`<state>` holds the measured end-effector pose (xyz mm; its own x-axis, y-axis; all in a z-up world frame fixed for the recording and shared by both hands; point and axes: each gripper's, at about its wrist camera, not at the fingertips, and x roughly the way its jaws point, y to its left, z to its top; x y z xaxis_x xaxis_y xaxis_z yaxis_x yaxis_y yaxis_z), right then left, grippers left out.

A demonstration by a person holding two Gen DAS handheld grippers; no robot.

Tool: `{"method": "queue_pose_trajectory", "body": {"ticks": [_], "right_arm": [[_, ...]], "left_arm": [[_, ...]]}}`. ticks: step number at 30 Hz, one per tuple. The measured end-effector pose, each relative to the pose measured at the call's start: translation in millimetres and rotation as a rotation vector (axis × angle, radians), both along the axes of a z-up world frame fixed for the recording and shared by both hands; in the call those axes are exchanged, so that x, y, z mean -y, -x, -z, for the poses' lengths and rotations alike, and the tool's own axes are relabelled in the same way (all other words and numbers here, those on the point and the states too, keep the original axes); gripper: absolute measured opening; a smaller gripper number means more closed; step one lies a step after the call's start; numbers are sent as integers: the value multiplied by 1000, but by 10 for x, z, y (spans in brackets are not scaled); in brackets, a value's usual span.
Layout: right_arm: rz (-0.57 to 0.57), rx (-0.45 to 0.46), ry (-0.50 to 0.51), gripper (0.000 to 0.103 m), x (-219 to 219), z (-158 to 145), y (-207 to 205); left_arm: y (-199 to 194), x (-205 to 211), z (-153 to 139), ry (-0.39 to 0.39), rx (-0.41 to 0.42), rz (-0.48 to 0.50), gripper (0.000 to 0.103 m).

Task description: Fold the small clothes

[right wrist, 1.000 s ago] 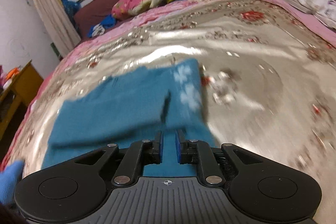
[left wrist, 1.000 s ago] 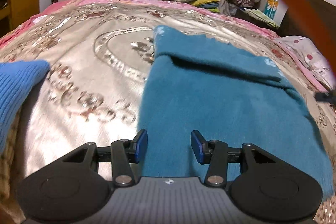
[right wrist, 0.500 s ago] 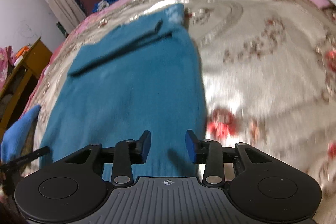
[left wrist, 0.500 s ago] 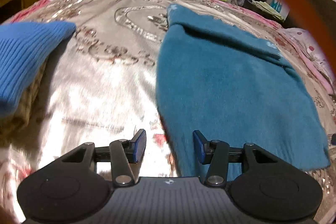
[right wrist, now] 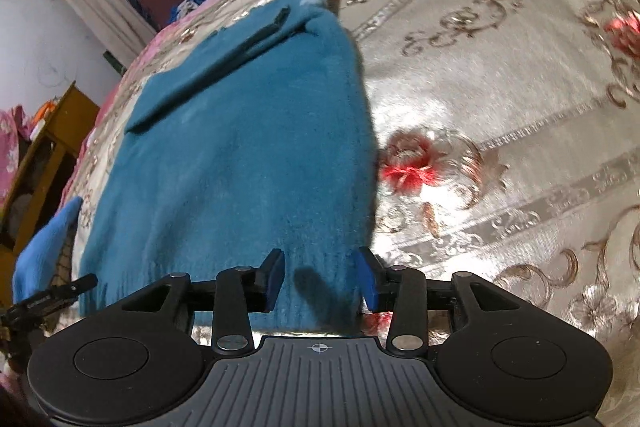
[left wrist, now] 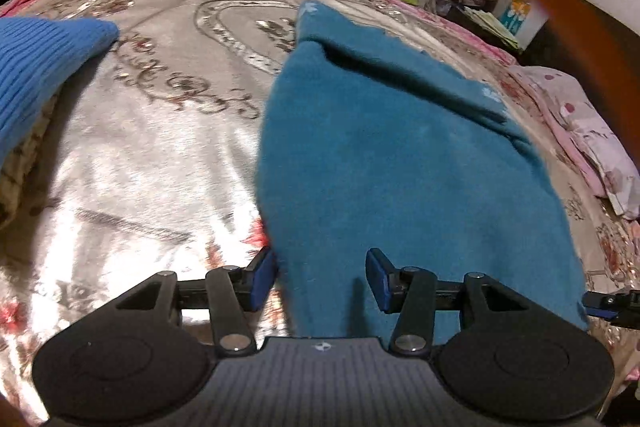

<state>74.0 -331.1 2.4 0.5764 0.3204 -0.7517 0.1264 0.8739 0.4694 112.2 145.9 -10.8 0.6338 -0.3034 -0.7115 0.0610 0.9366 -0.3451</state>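
Now at near hem of teal sweater (left wrist: 400, 163), flat on satin bedspread (left wrist: 152, 147), sleeve folded across. Left gripper (left wrist: 320, 277) jaws apart, astride left corner; right gripper (right wrist: 322, 281) jaws opening, empty, over right corner. Risks: pinching slippery bedspread too; uneven lift skewing fold.

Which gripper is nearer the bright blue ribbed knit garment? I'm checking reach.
Left. The left gripper has the bright blue ribbed knit garment close beside it; the right gripper sits across the teal sweater.
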Motion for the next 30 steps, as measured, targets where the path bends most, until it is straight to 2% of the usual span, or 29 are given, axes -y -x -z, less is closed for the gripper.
{"method": "queue_pose_trajectory", "body": {"ticks": [5, 10, 14, 17, 19, 21, 22, 23, 24, 25, 28, 30], "right_arm": [[9, 11, -60, 40, 74, 77, 10], [16, 40, -107, 42, 127, 121, -33], [32, 57, -158, 41, 195, 186, -80], [37, 64, -198, 43, 216, 217, -155], [43, 63, -226, 43, 241, 232, -186], [36, 62, -255, 41, 259, 241, -187], [32, 62, -267, 39, 267, 246, -180], [29, 60, -278, 32, 271, 252, -173], [28, 57, -290, 25, 279, 260, -168], [29, 53, -309, 24, 291, 271, -167], [35, 36, -345, 24, 319, 305, -180], [39, 32, -344, 26, 317, 328, -179]], "left_arm": [[-78, 95, 33, -41, -14, 16, 56], [-115, 78, -14, 1, -14, 15, 56], [-220, 109, 46, -17, -31, 11, 56], [-267, 144, 15, 0, -30, 4, 55], [-240, 163, -19, 9, -14, 17, 51], [-198, 185, -52, -19, -6, 27, 34], [-188, 185, -62, -26, -10, 26, 30], [-180, 178, -68, -28, -15, 20, 25], [-180, 168, -73, -25, -19, 11, 25], [-187, 158, -74, -15, -24, 1, 25], [-243, 184, -37, -29, -46, -6, 25], [-295, 231, 32, -68, -77, -3, 32]]}}
